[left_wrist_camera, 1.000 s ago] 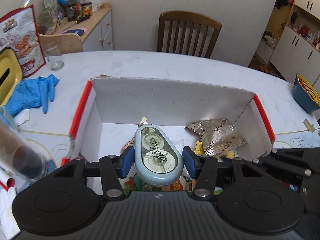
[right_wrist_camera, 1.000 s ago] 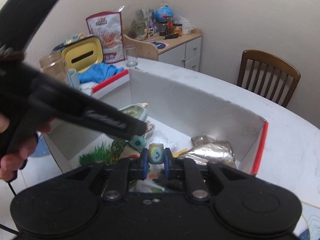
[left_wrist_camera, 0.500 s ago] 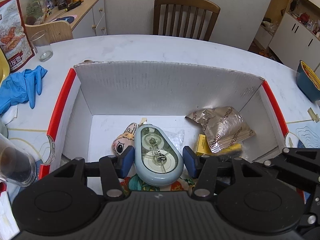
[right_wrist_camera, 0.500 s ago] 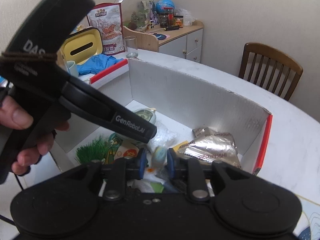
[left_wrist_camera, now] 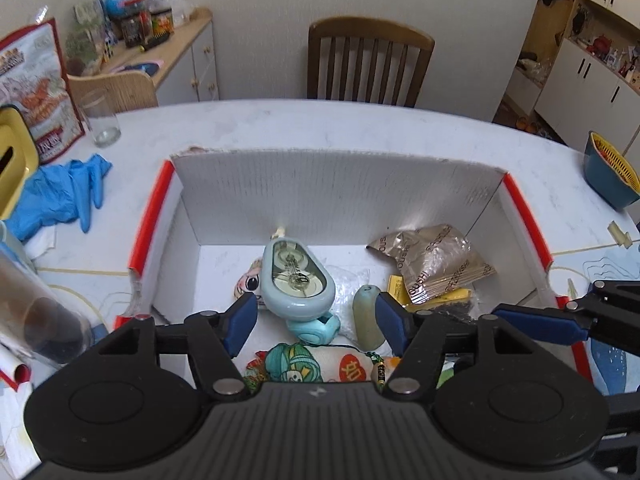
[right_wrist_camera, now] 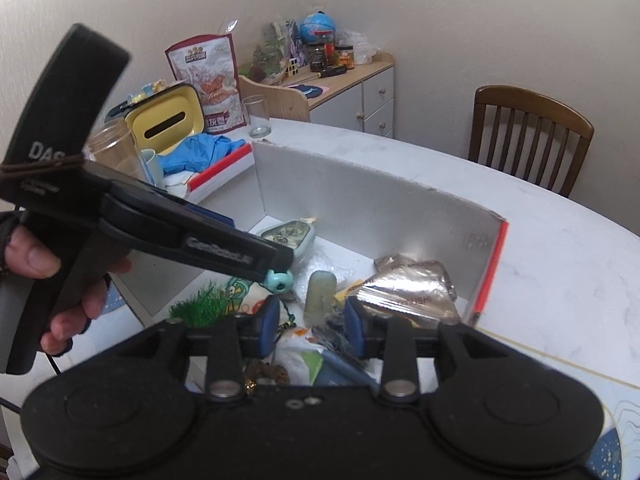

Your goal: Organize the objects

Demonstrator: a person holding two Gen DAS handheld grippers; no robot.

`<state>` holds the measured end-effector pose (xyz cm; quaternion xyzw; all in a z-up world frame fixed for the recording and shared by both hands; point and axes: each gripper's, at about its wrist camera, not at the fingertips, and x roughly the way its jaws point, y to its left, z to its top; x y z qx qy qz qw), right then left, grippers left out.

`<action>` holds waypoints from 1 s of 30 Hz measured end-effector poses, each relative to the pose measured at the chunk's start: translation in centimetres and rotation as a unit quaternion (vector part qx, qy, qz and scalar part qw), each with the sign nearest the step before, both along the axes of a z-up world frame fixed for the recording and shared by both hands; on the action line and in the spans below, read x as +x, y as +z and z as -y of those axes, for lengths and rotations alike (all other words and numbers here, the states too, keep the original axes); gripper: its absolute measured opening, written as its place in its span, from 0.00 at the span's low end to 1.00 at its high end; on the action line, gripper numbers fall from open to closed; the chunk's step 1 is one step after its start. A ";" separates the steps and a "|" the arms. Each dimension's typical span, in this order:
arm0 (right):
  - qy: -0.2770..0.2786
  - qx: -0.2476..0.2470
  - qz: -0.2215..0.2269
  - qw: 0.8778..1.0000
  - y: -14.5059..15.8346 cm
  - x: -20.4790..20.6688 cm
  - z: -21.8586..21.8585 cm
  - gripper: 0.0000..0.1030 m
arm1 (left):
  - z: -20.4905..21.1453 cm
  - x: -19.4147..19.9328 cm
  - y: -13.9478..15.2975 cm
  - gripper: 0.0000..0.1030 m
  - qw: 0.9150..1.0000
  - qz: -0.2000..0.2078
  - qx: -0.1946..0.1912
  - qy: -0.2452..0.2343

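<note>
Both hand-held grippers have let go since the earlier frames: the left hand-held gripper [left_wrist_camera: 316, 322], which was clamped on the pale blue tape dispenser [left_wrist_camera: 297, 282], now has its blue pads spread wide, and the dispenser lies loose on the floor of the cardboard box [left_wrist_camera: 336, 188], its rounded end just between and beyond the fingertips. The right hand-held gripper [right_wrist_camera: 312, 326], which was pinching a small pale green stick [right_wrist_camera: 320, 292], is likewise released, jaws apart, and the stick now lies in the box beside the dispenser, just ahead of the open fingers. In the right wrist view the left tool's body crosses the frame at the left, held by the person's left hand [right_wrist_camera: 48, 268]. Around the two dropped things the box holds a small teal roller [left_wrist_camera: 314, 328], a printed cloth [left_wrist_camera: 304, 364] nearest the near wall, a patch of green fake grass [right_wrist_camera: 200, 308] at the near left corner, and a crinkled foil packet [left_wrist_camera: 430, 260] over a yellow pack toward the right wall. The box, with red edges on its side walls, sits on the white marble surface [left_wrist_camera: 360, 128]. Blue gloves [left_wrist_camera: 60, 196] lie near the surface's left edge, a drinking glass [left_wrist_camera: 100, 124] stands at its far left corner, and a blue bowl [left_wrist_camera: 610, 176] sits at the right edge.
</note>
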<state>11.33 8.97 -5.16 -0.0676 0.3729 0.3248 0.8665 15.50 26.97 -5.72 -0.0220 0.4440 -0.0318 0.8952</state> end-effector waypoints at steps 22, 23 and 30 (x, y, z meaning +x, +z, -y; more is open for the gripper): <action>-0.026 0.052 0.024 0.998 3.3 -3.7 4.2 0.87 | 0.1 -7.7 4.4 0.81 0.997 0.070 -0.023 0.013; -0.026 0.056 0.025 0.998 3.5 -3.9 4.4 0.90 | 0.2 -7.9 4.5 0.82 0.997 0.070 -0.021 0.013; -0.033 0.082 0.026 0.996 4.5 -4.7 6.2 0.95 | 0.5 -9.6 5.3 0.89 0.997 0.076 -0.030 0.014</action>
